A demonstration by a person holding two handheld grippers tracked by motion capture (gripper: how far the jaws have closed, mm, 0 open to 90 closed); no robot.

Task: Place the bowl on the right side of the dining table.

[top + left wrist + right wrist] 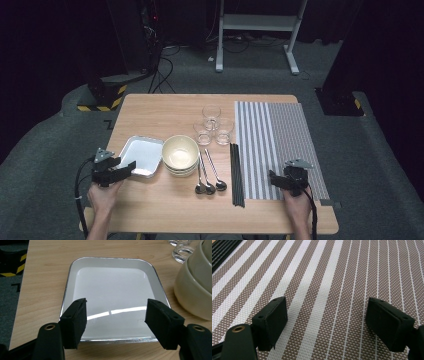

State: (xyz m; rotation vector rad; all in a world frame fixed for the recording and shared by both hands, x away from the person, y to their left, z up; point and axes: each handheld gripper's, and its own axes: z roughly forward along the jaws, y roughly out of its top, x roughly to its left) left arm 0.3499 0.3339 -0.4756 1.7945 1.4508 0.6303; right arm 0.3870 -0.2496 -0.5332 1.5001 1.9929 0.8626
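The left gripper [131, 167] sits at the near left of the counter [165, 215], pointed at the metal tray [141, 156]. Its jaws stand apart with nothing pressed between the pads; in the left gripper view they hang just above the tray's near rim, one toward each near corner. The tray [112, 287] lies flat and empty, close to the counter's left edge.

Immediately beside the tray, on the side away from the left edge, is a stack of cream bowls [180, 154]. The bowl stack [197, 287] stands near the tray's rim; whether they touch cannot be told. Beyond the bowls, toward the middle of the far edge, three clear glasses [213, 125] form a tight cluster. Three spoons [209, 175] lie side by side just past the bowls, bowl ends toward the near edge. A bundle of black chopsticks [236, 175] lies along the inner edge of the striped placemat [280, 145].

The placemat covers the right part of the counter. The right gripper [274, 181] rests over its near portion, jaws wide apart with bare placemat [332, 285] weave beneath them. Chopsticks and spoons lie between the two grippers.
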